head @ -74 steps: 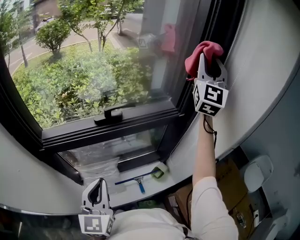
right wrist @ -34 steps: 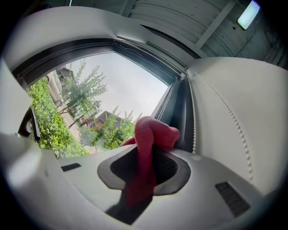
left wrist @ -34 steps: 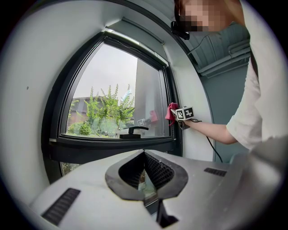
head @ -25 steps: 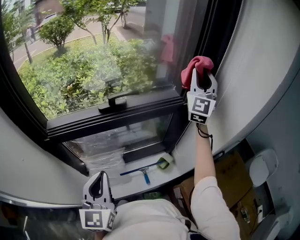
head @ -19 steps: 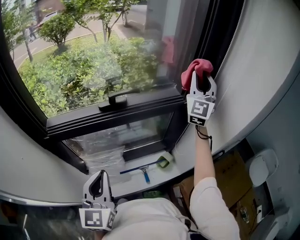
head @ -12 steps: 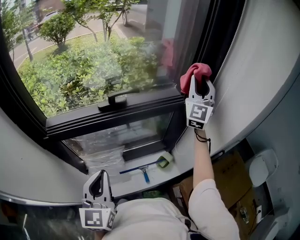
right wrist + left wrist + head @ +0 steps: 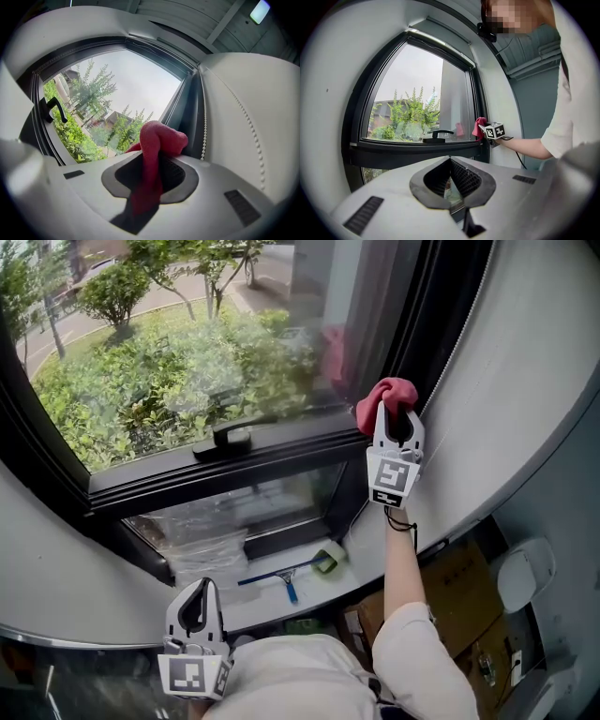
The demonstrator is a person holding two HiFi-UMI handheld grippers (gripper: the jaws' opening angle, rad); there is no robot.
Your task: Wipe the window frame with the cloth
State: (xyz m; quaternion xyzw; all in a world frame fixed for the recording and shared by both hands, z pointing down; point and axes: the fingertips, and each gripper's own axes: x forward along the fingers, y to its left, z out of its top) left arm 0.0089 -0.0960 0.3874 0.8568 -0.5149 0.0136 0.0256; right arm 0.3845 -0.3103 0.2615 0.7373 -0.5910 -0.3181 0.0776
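Head view: crumpled red cloth (image 7: 377, 397)

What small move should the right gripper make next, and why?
Probably slide the right gripper a little down the window frame, cloth pressed on: its fingers are shut on the cloth, which seems to touch the frame, and more frame lies below.

Daylight enters through window glass (image 7: 178, 362), faint reflections on it; window frame (image 7: 281, 463) near-black against it. Interior dimmer. Gripper views: fisheye bending, dark vignetted corners, soft foreground.
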